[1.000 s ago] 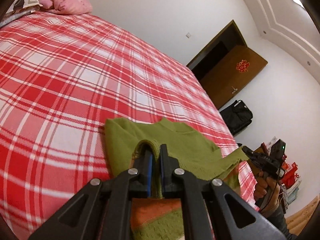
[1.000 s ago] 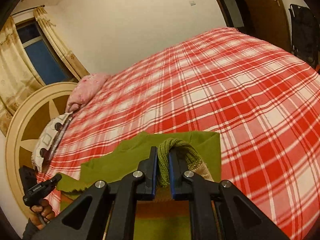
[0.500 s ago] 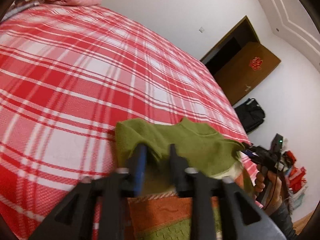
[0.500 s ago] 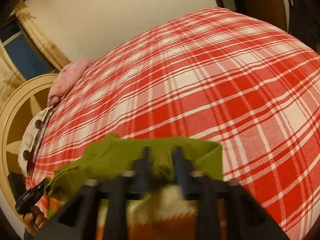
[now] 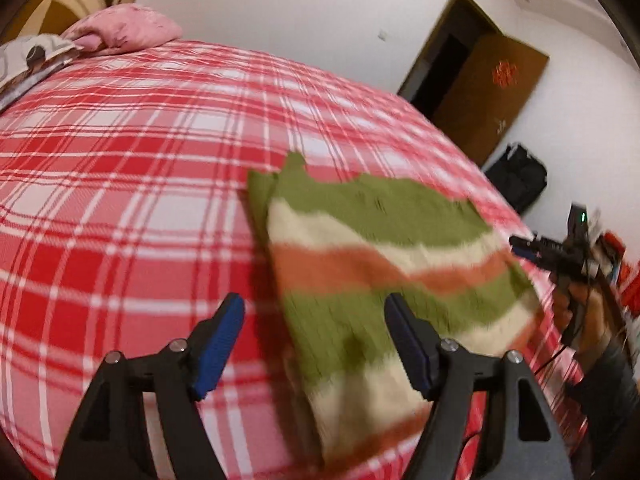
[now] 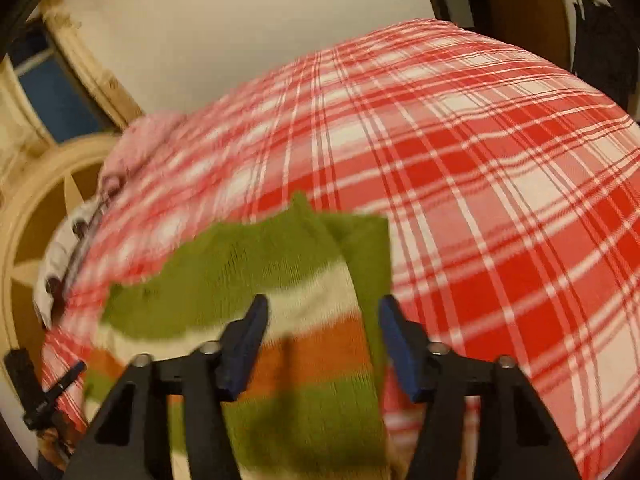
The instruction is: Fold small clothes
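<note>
A small knitted sweater (image 5: 380, 264) with green, cream and orange stripes lies flat and folded on the red plaid bed (image 5: 120, 184). My left gripper (image 5: 316, 340) is open and empty, hovering just above the sweater's near left edge. In the right wrist view the same sweater (image 6: 248, 280) lies below my right gripper (image 6: 322, 344), which is open and empty over its near right part. The right gripper also shows in the left wrist view (image 5: 552, 252), beside the sweater's right edge. The left gripper (image 6: 44, 392) shows at the far left of the right wrist view.
A pink pillow (image 5: 124, 34) and a patterned pillow (image 5: 32, 60) lie at the head of the bed by the round headboard (image 6: 36, 216). A brown door (image 5: 484, 100) and a black bag (image 5: 516, 176) stand past the bed's far side.
Both grippers have let go of the sweater's green edge and opened wide. They have drawn back and up, and the folded sweater now lies flat on the bed.
</note>
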`<state>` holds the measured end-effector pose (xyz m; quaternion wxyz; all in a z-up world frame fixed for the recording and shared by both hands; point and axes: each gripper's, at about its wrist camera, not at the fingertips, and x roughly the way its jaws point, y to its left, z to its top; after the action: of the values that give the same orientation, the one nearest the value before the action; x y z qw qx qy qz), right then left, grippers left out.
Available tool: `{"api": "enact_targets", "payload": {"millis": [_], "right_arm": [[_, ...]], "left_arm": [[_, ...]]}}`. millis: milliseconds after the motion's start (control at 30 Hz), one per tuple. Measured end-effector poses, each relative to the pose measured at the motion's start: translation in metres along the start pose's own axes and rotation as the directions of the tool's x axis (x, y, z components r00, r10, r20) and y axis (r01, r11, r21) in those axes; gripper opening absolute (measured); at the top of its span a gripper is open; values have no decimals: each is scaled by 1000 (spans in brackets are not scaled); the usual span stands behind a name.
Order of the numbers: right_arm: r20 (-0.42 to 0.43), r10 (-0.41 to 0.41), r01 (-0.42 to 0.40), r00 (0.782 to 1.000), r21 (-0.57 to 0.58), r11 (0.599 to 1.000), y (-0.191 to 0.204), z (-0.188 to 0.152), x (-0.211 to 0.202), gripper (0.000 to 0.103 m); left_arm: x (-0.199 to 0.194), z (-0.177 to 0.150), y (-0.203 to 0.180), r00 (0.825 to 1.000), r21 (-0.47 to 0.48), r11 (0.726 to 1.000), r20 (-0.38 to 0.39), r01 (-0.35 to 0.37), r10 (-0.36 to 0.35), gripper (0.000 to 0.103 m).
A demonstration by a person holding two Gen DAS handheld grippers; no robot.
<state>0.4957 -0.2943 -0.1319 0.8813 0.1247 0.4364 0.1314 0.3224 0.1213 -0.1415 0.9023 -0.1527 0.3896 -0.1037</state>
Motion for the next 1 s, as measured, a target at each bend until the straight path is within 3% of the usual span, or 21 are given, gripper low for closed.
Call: {"api": "enact_targets", "payload": {"millis": [100, 200, 267, 400, 567, 800, 1000], "right_arm": [[-45, -32, 30, 999, -29, 999, 3, -13, 0, 49], [-56, -35, 33, 998, -36, 999, 0, -25, -7, 48], [-81, -39, 35, 996, -50, 998, -1, -31, -6, 34], [-109, -26, 19, 994, -62, 998, -5, -45, -9, 31], [-64, -29, 25, 998, -59, 998, -10, -59, -28, 4], [-21, -131, 129, 991, -85, 988, -14, -80, -52, 3], [-51, -97, 98, 994, 18, 995, -38, -82, -37, 4]], "left_arm": [[5, -7, -7, 999, 35, 999, -18, -30, 30, 75], [9, -9, -3, 999, 2, 1000, -40, -4, 4, 75], [11, -12, -4, 999, 11, 1000, -45, -16, 17, 75], [9, -19, 0, 999, -5, 1000, -52, -8, 8, 75], [8, -23, 3, 998, -9, 1000, -54, -15, 15, 75], [8, -26, 1, 999, -2, 1000, -52, -12, 12, 76], [9, -31, -10, 995, 74, 995, -68, -64, 69, 77]]}}
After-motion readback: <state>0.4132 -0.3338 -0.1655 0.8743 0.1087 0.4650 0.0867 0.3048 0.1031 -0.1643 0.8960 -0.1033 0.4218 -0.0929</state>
